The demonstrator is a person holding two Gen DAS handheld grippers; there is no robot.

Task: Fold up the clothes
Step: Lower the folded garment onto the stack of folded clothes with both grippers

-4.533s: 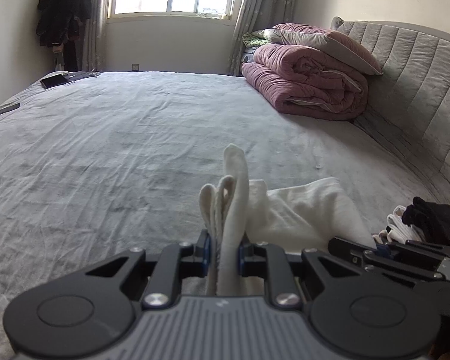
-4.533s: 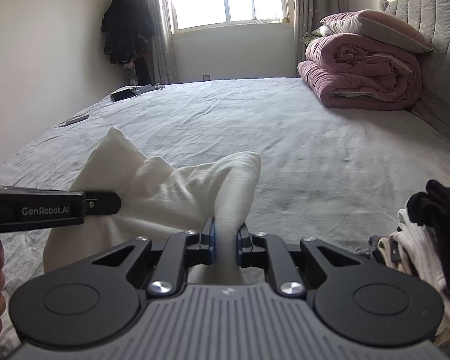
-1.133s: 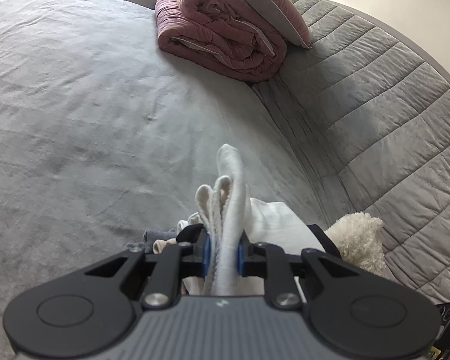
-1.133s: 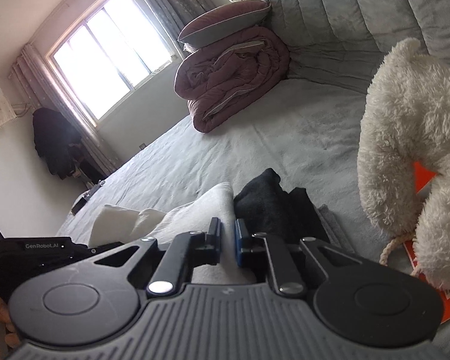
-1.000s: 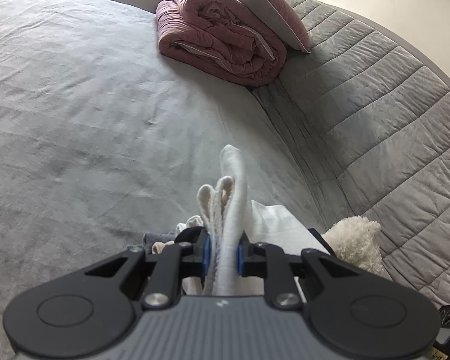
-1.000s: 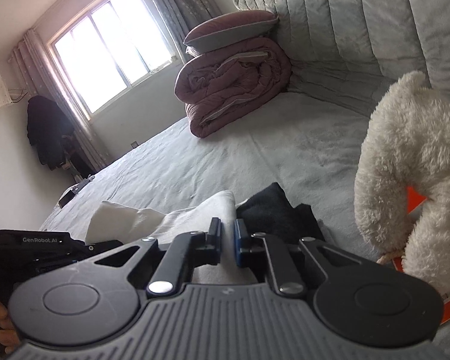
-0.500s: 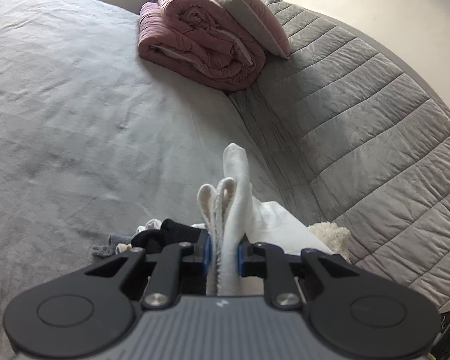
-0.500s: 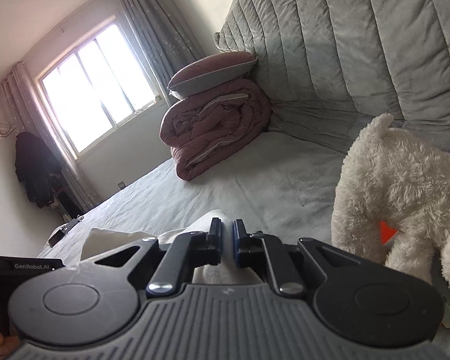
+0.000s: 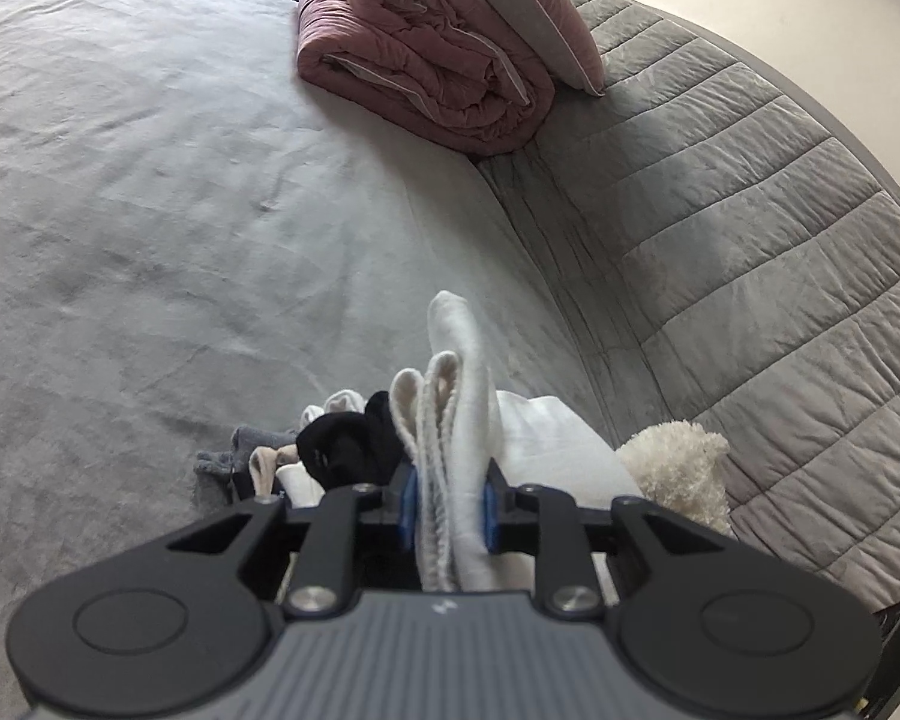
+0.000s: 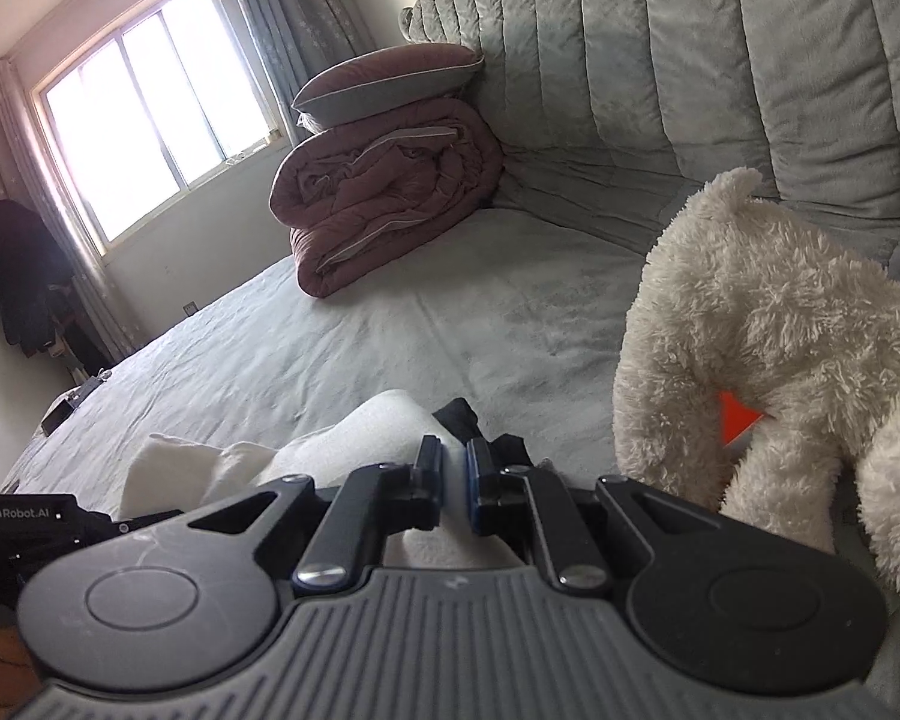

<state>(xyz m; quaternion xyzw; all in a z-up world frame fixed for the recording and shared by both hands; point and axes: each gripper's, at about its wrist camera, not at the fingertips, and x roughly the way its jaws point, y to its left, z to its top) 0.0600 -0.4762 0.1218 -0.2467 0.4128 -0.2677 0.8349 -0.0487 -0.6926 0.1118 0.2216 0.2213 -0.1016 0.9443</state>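
Left wrist view: white garment (image 9: 456,420) pinched in both grippers, held over the near right part of the grey bed (image 9: 150,210).

Left gripper (image 9: 449,501) clamped tight on several bunched layers of the cloth, folded edges standing up past the blue pads. Right gripper (image 10: 453,480) closed to a narrow gap on another part of the same garment (image 10: 360,438), cloth filling the gap and trailing left toward the other tool. Just beyond, a small pile of clothes (image 9: 336,444) in black, grey and cream on the bed. Fluffy white plush toy (image 10: 768,324) near right, beside the pile, against the quilted headboard (image 9: 750,210). Far off, a rolled pink quilt (image 9: 426,54) topped by a pillow (image 10: 384,78); bright window (image 10: 150,90) at far left.
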